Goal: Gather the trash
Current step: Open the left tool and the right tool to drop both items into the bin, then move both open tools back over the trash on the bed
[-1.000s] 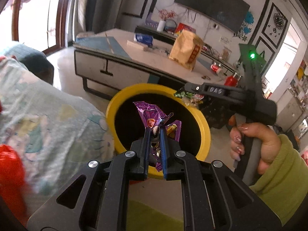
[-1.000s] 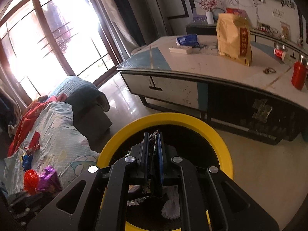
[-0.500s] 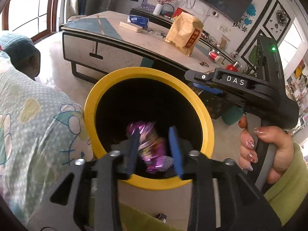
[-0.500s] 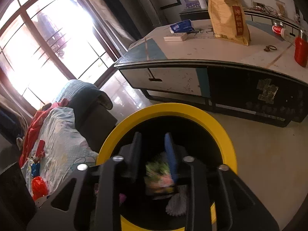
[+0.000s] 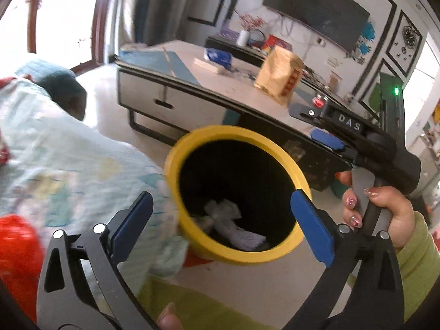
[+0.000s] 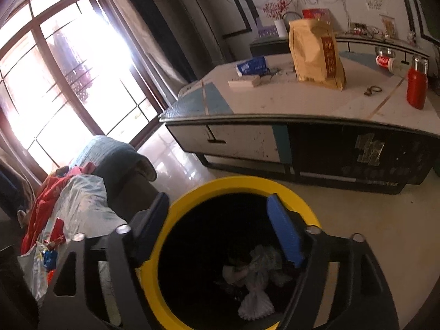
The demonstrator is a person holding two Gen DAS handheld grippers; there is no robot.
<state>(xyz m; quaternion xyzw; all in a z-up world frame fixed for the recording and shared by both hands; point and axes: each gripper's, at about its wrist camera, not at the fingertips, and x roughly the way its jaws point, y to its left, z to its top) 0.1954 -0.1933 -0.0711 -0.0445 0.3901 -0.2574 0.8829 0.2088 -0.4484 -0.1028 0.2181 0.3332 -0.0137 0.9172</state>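
A bin with a yellow rim (image 5: 176,165) and a dark inside stands on the floor beside the sofa. White crumpled tissue (image 5: 228,220) lies at its bottom. Over the bin's near side my left gripper (image 5: 222,214) has its jaws opening wide, and nothing is between the blue pads (image 5: 310,228). My right gripper (image 6: 217,214) hangs above the same bin (image 6: 165,236), jaws opening, also with nothing in them; the tissue (image 6: 258,275) shows below. A hand (image 5: 385,206) in a green sleeve holds the right gripper's handle at the right of the left wrist view. No wrapper shows in the bin's dark inside.
A low table (image 6: 302,104) behind the bin carries a yellow bag (image 6: 316,52), a red bottle (image 6: 416,85) and a blue pack (image 6: 253,66). At left a sofa under a patterned blanket (image 5: 63,159) holds red cloth and small wrappers (image 6: 53,244). Bare floor (image 6: 371,220) lies right of the bin.
Both grippers went from shut to wide open. The purple wrapper left the left jaws and the green one left the right jaws; both dropped into the bin and out of sight.
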